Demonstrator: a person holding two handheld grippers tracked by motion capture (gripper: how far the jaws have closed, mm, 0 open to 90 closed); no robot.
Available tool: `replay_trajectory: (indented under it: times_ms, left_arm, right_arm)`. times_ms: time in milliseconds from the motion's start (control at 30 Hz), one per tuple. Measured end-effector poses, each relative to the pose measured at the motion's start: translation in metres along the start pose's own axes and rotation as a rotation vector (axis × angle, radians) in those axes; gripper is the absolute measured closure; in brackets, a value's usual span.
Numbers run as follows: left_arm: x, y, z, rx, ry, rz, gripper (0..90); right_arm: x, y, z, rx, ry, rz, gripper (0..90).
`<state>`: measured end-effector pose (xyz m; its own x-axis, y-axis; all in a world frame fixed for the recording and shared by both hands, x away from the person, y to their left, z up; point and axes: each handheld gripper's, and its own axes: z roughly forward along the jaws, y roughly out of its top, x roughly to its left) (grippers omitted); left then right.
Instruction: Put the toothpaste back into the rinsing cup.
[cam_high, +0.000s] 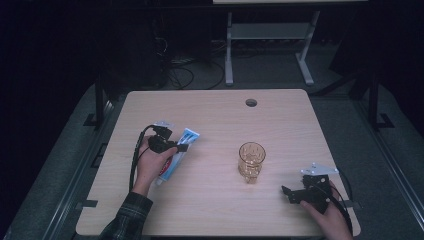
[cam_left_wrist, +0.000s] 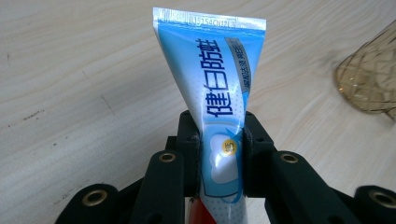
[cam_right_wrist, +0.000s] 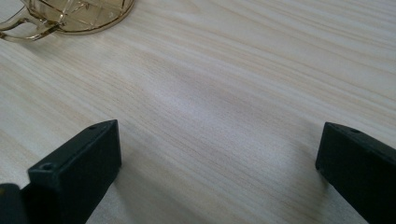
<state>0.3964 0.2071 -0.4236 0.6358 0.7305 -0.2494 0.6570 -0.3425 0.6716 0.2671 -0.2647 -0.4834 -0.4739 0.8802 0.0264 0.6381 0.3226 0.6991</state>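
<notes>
The left gripper (cam_left_wrist: 222, 140) is clamping a toothpaste tube (cam_left_wrist: 219, 88) left of the amber glass (cam_high: 251, 161), not yet delivered, while the right gripper (cam_right_wrist: 219, 163) is waiting wide open, right of the glass.

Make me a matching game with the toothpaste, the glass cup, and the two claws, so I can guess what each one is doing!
Things:
1. toothpaste tube
2. amber glass cup
3. left claw
4. right claw

States:
A. open, nothing between its jaws
B. standing alone in the middle of the table
C. shut on something
D. pinched between two black jaws

Pairs: 1-D, 2-B, 3-C, 4-A
</notes>
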Motion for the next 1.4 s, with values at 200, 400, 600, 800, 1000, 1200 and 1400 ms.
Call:
replay_trajectory:
  times_ms: [200, 400, 600, 800, 1000, 1200, 1400]
  left_arm:
    - [0.007, -0.001, -0.011, -0.055, -0.064, -0.018, 73.2]
    - [0.010, -0.002, -0.019, -0.109, -0.101, 0.005, 73.2]
    - [0.009, -0.001, -0.024, -0.159, -0.146, 0.066, 73.1]
    - [0.005, 0.001, -0.029, -0.201, -0.184, 0.136, 73.1]
    - [-0.002, 0.006, -0.035, -0.237, -0.209, 0.167, 73.1]
    - [-0.008, 0.010, -0.040, -0.261, -0.241, 0.181, 73.1]
    - [-0.015, 0.016, -0.045, -0.284, -0.263, 0.190, 73.1]
  right_arm:
    - [0.000, 0.000, 0.000, 0.000, 0.001, -0.001, 0.0]
    - [0.000, 0.000, 0.000, 0.000, 0.002, -0.001, 0.0]
    - [0.000, 0.000, 0.000, 0.001, 0.002, -0.002, 0.0]
    - [0.000, 0.000, 0.000, 0.001, 0.002, -0.003, 0.0]
    - [0.000, 0.000, 0.000, 0.001, 0.003, -0.003, 0.0]
    - [0.000, 0.000, 0.000, 0.001, 0.005, -0.006, 0.0]
    - [0.000, 0.000, 0.000, 0.001, 0.006, -0.007, 0.0]
